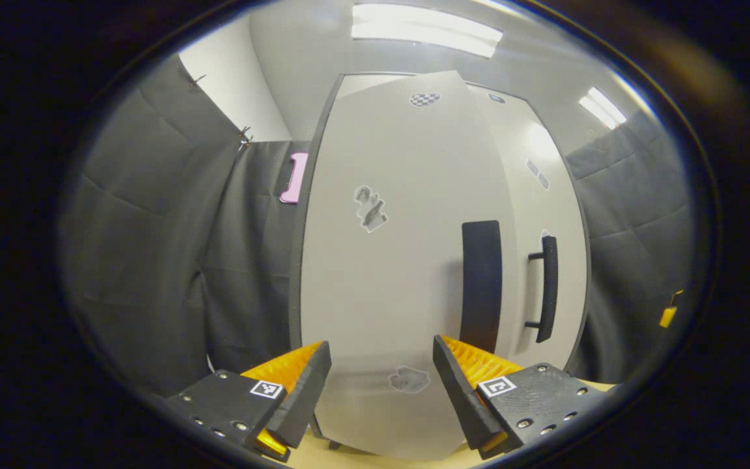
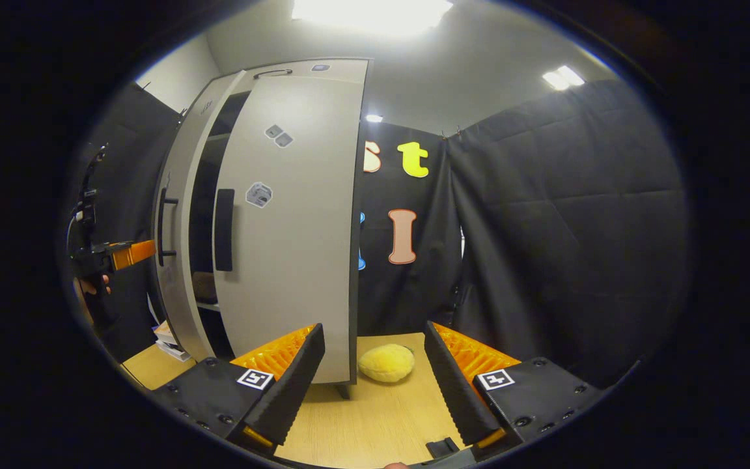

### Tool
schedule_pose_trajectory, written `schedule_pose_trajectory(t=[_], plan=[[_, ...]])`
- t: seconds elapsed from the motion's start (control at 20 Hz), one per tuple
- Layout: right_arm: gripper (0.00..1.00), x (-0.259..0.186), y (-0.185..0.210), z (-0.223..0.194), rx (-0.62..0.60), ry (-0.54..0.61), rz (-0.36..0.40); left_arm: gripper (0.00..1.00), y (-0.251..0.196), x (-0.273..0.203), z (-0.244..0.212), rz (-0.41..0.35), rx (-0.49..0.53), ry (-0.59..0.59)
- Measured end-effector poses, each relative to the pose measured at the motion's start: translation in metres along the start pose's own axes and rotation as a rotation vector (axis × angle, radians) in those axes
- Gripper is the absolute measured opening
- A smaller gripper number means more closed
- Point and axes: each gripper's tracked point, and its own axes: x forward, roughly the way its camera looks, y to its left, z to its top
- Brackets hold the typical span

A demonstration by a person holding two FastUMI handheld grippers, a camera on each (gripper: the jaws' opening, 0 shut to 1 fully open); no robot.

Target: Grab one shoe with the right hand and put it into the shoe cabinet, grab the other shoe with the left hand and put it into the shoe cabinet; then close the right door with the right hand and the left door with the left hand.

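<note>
Facing left door (image 1: 401, 260), left gripper (image 1: 381, 384) spread, empty

In the left gripper view the left tongs (image 1: 381, 381) hang spread just before the cabinet's left door (image 1: 388, 260), whose handle (image 1: 481, 286) lies to the right of centre — beyond it, farther right, sits the right door (image 1: 544, 195) with its own handle (image 1: 547, 288). In the right gripper view the cabinet (image 2: 264, 215) stands on the bench (image 2: 375, 417), the nearer door (image 2: 297, 228) ahead of the right tongs (image 2: 375, 381) and a gap between the doors showing a shelf (image 2: 209, 305) inside. A round soft thing (image 2: 386, 362) lies on the bench just right of the cabinet's foot, between the spread tongs, with the other tongs (image 2: 129, 254) and a hand (image 2: 88, 293) far left — the booth wall (image 2: 544, 228) behind.
</note>
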Motion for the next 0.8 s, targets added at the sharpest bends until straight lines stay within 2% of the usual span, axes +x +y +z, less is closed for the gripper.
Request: schedule_pose_trajectory(t=[0.05, 0.1, 0.35, 0.55, 0.6, 0.65, 0.8], plan=[[0.98, -0.002, 0.003, 0.002, 0.0, -0.008, 0.012, 0.84, 0.006, -0.006, 0.006, 0.005, 0.006, -0.005], [0.98, -0.003, 0.007, 0.004, 0.003, -0.013, 0.025, 0.99, 0.015, -0.017, 0.01, 0.012, 0.015, -0.009], [0.97, -0.017, 0.024, 0.021, 0.055, -0.061, 0.091, 0.99, 0.047, -0.092, 0.013, 0.036, 0.073, 0.019], [0.98, -0.029, 0.031, 0.026, 0.045, -0.093, 0.119, 0.99, 0.064, -0.139, 0.012, 0.052, 0.098, 0.048], [0.98, -0.033, 0.032, 0.026, 0.041, -0.099, 0.125, 0.92, 0.066, -0.148, 0.01, 0.054, 0.1, 0.056], [0.98, -0.036, 0.033, 0.026, 0.036, -0.102, 0.13, 0.99, 0.068, -0.156, 0.01, 0.055, 0.101, 0.061], [0.98, -0.044, 0.034, 0.024, 0.021, -0.108, 0.138, 0.99, 0.077, -0.183, 0.005, 0.074, 0.097, 0.075]])
